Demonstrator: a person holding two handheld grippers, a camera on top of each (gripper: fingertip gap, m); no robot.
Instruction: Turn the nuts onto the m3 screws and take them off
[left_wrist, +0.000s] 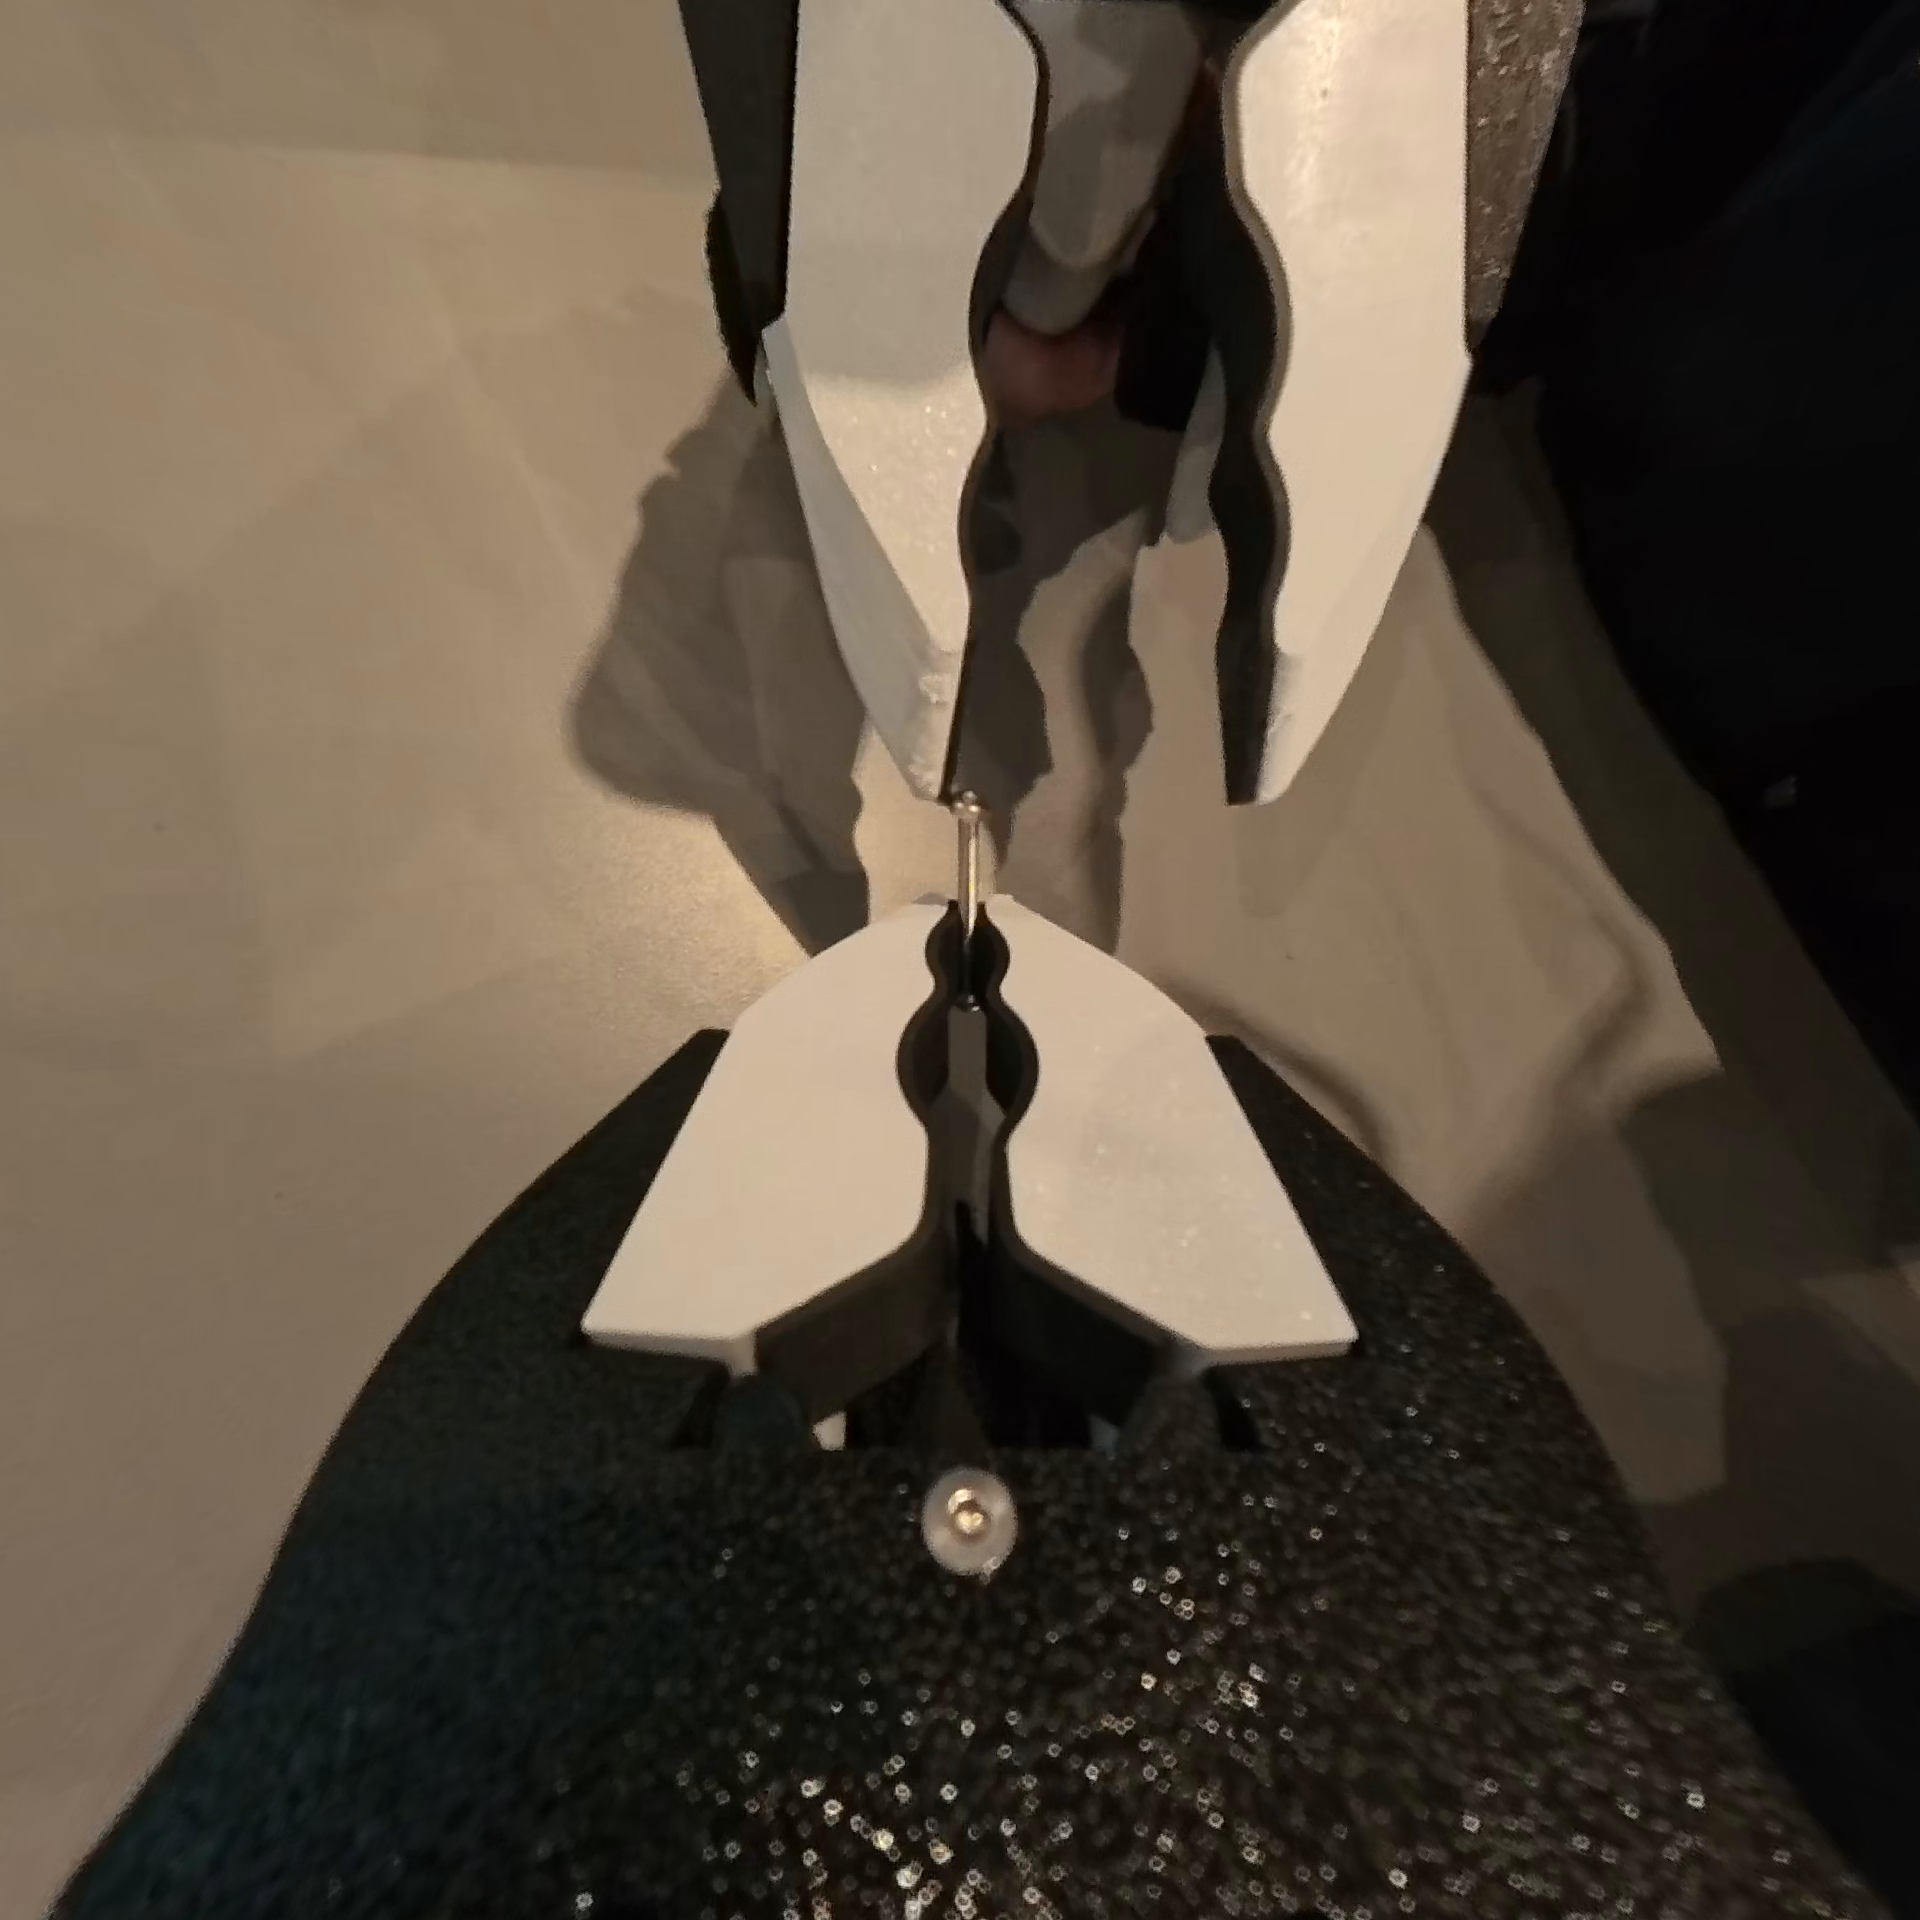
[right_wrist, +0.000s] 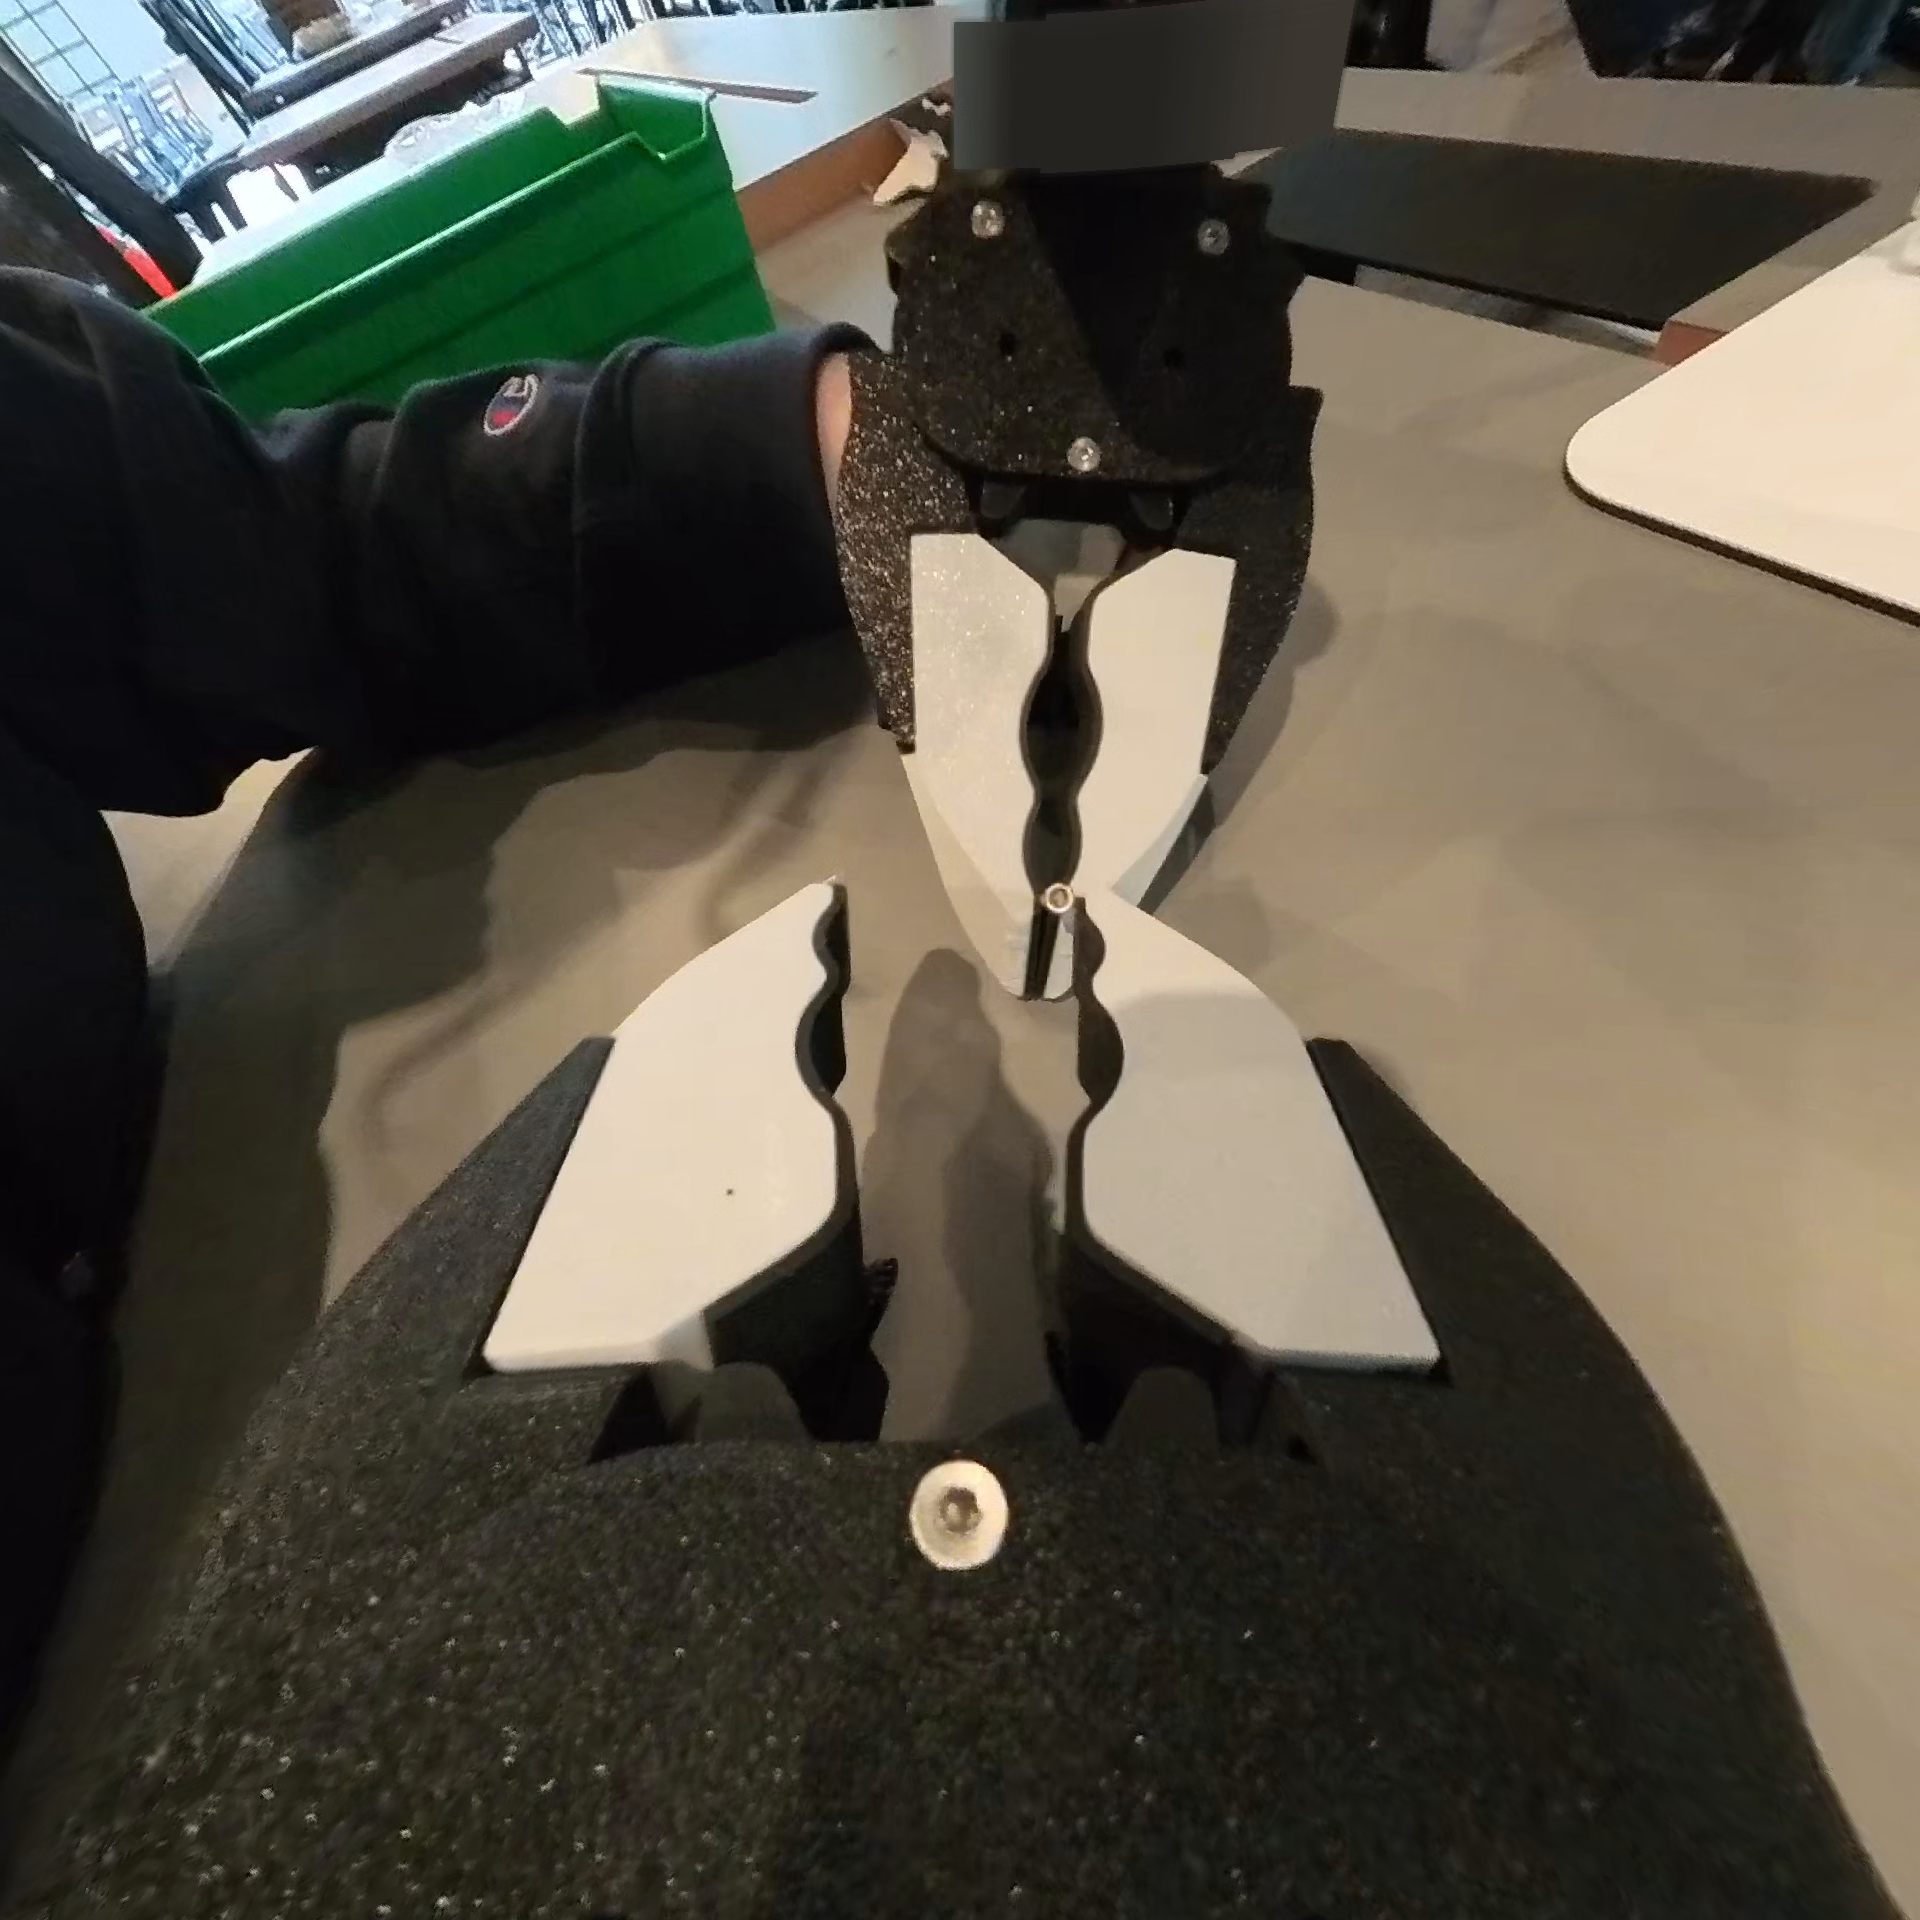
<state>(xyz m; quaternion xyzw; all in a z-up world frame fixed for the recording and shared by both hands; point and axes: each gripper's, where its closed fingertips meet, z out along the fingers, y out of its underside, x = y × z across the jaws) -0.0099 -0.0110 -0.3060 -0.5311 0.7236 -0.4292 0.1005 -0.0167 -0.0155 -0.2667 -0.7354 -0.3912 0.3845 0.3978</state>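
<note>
The thin silver screw (left_wrist: 969, 862) sits at the centre of the left wrist view, its lower part pinched between the tips of the left tongs (left_wrist: 966, 920), which are clenched on it with both white fingers pressed together around the shaft. The screw juts out past those tips, and its small rounded far end touches the tip of one finger (left_wrist: 925, 727) of the right tongs (left_wrist: 1101, 795), which come down from the top of the frame with a clear gap between their two fingers.

In the right wrist view the same screw (right_wrist: 1060, 898) shows end-on as a small silver ring, a little above centre, held at the tips of the left tongs (right_wrist: 1044, 977). The right tongs (right_wrist: 961, 914) are released, their fingers spread wide; one white finger (right_wrist: 1184, 997) lies just beside the screw and the other stands well apart at centre left.

Below lies the grey worktop (right_wrist: 1558, 831). A dark sleeve (right_wrist: 416, 561) reaches in from the left, a green bin (right_wrist: 499, 260) stands at upper left, and a white board (right_wrist: 1766, 468) lies at the right edge.
</note>
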